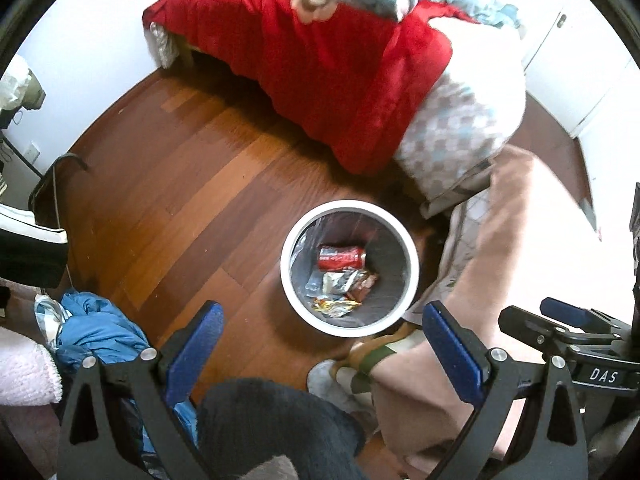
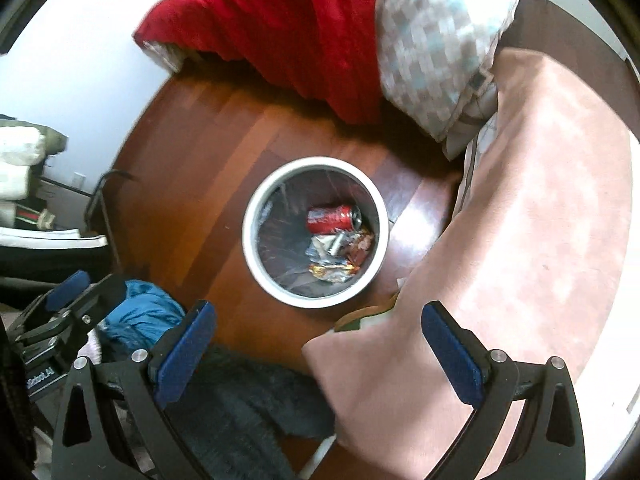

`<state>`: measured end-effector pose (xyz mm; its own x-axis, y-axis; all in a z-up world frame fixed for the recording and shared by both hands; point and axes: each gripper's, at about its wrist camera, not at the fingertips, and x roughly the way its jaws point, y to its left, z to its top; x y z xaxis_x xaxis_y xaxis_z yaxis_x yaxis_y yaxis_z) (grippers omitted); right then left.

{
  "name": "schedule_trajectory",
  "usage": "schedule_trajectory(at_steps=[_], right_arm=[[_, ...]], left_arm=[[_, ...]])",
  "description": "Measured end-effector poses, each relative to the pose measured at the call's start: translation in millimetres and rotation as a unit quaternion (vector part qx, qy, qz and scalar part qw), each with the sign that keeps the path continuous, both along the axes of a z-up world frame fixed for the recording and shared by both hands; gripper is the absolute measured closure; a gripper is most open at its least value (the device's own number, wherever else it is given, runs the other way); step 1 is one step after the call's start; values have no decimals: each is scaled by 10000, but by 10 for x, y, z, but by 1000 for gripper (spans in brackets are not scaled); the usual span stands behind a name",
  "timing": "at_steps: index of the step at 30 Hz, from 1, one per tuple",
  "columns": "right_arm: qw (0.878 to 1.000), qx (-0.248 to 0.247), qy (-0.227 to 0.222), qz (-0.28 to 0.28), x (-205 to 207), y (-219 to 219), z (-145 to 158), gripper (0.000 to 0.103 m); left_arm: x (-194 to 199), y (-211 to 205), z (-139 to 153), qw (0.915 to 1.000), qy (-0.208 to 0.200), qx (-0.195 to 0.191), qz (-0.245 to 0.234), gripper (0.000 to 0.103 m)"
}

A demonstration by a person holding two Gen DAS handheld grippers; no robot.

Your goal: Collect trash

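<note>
One bin (image 1: pixel 349 267) stands on the wood floor (image 1: pixel 180 184) beside the bed (image 1: pixel 320 80). Inside lie one red can (image 1: pixel 342 257) and about three crumpled wrappers (image 1: pixel 350 282). Two grippers hover above it: the left gripper (image 1: pixel 320 344) and right gripper (image 2: pixel 318 340), both spread wide, holding nothing.

Right gripper (image 2: pixel 318 344): jaws spread wide, nothing between them, held above the floor (image 2: pixel 192 184). Left gripper (image 2: pixel 66 294) visible at the left edge; its jaw state cannot be told. Bin (image 2: pixel 256 256): round, white-rimmed, standing upright on the floor ahead of the right gripper. Inside it, a red can (image 2: pixel 332 218) lies on its side, with crumpled wrappers (image 2: pixel 336 256) just beside it. Pink blanket (image 2: pixel 540 208) lies to the right of the bin. Red cover (image 2: pixel 288 20) hangs beyond the bin. Blue cloth (image 2: pixel 144 316) lies at lower left.
</note>
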<state>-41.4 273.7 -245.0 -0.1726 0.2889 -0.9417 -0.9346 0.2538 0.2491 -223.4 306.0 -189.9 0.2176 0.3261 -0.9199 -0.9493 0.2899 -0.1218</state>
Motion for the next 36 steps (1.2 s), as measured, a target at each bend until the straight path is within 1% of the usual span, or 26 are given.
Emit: schedule_trajectory(at_steps=[3, 5, 8, 13, 17, 20, 24, 29, 36], right_arm=[[9997, 230, 54, 109, -43, -152, 359, 0], [9992, 350, 125, 177, -66, -237, 580, 0], [9978, 529, 276, 276, -100, -352, 882, 0], [9950, 710, 426, 552, -210, -493, 1280, 0], [9930, 812, 443, 731, -271, -605, 1493, 0], [9919, 845, 519, 798, -292, -656, 1605, 0], [9910, 913, 464, 864, -321, -722, 1730, 0], [9907, 905, 467, 907, -341, -753, 1791, 0], [9906, 902, 449, 922, -339, -738, 1793, 0]], left_arm=[[-77, -102, 281, 9999, -144, 69, 1, 2], [-123, -194, 481, 9995, -234, 182, -68, 2], [-172, -297, 688, 9990, -330, 273, -120, 2], [-261, -445, 999, 9979, -549, 314, -140, 2], [-304, -542, 1205, 9969, -642, 424, -185, 2], [-323, -602, 1313, 9962, -713, 454, -218, 2], [-330, -669, 1389, 9956, -788, 452, -251, 2], [-328, -712, 1423, 9951, -841, 452, -267, 2], [-307, -756, 1441, 9947, -871, 460, -293, 2]])
